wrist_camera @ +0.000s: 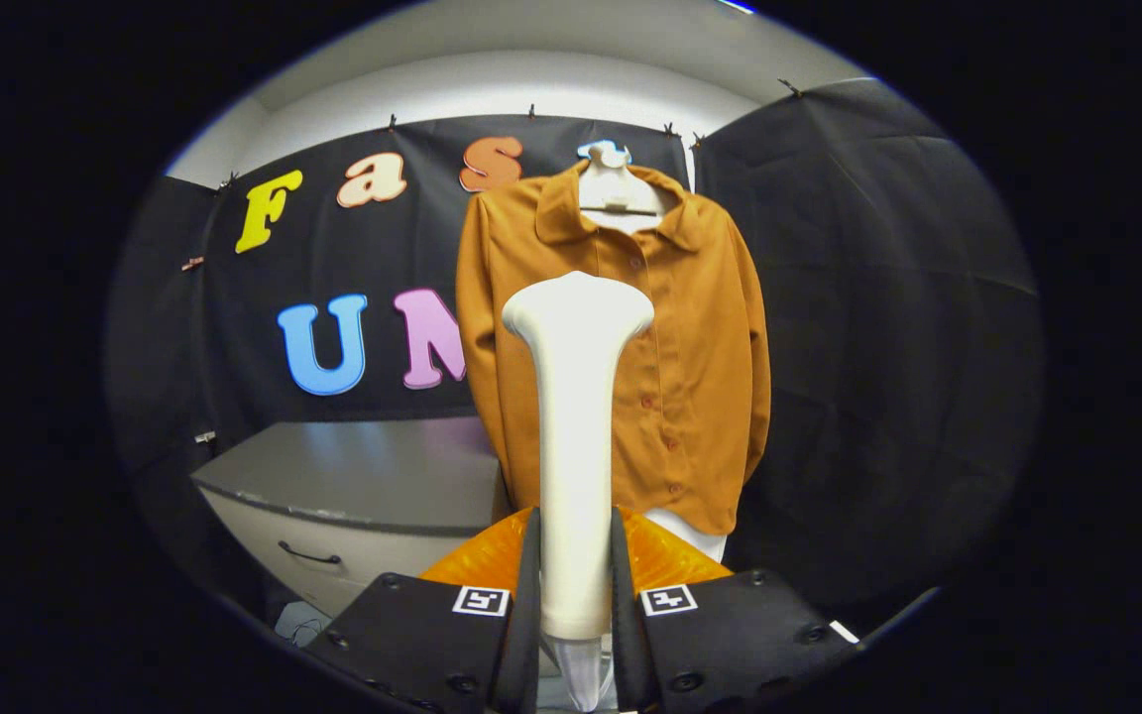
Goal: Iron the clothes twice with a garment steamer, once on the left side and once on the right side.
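Observation:
A white garment steamer (574,436) stands upright between my fingers, its wide head at the top. My gripper (576,585) is shut on the steamer's handle, both fingers pressing its sides. Beyond the steamer hangs an orange-brown button shirt (695,357) on a white mannequin torso (616,188). The steamer head sits in front of the shirt's left half, and I cannot tell if it touches the cloth. The shirt's collar is open and its sleeves hang down at both sides.
A grey cabinet (373,486) with a drawer handle (308,555) stands left of the shirt, low down. Black cloth walls close the booth behind and to the right. A white base shows below the shirt's hem (695,535).

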A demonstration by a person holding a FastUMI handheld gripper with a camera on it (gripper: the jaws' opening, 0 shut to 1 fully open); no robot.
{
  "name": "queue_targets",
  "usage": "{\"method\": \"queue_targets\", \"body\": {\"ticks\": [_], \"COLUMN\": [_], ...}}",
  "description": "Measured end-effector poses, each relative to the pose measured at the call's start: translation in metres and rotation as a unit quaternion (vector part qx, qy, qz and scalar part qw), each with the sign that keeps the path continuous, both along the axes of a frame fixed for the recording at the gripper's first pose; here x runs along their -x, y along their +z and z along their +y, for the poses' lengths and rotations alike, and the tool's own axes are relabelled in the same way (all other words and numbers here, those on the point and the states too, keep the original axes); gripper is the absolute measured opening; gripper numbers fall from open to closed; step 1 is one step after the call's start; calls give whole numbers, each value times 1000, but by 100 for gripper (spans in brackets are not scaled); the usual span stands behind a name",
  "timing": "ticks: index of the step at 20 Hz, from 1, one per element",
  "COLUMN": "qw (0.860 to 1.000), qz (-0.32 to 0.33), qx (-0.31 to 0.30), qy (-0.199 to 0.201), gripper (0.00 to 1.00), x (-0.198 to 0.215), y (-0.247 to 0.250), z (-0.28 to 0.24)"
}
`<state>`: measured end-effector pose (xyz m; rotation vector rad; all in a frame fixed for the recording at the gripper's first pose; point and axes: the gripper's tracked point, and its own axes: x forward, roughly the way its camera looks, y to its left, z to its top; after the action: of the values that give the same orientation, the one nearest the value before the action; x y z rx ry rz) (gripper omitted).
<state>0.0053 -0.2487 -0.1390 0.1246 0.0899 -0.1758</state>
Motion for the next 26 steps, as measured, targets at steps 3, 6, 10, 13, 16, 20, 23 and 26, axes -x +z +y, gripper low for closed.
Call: {"method": "queue_targets", "body": {"ticks": [3,6,10,13,16,20,23,26], "qw": [999,994,988,983,981,985,990,994], "qz": [-51,-98,-149,-173,-180,-158,-127,-100], "qx": [16,28,19,23,29,25,18,-7], "qy": [-11,-30,-39,-57,-69,-62,-58,-49], "gripper": [33,33,33,33,33,33,33,33], "x": [-3,-4,-10,-19,-32,-65,-93,-118], "y": [58,104,155,179,186,158,120,79], "z": [-12,-26,-51,-84,-120,-157,-176,-184]}}
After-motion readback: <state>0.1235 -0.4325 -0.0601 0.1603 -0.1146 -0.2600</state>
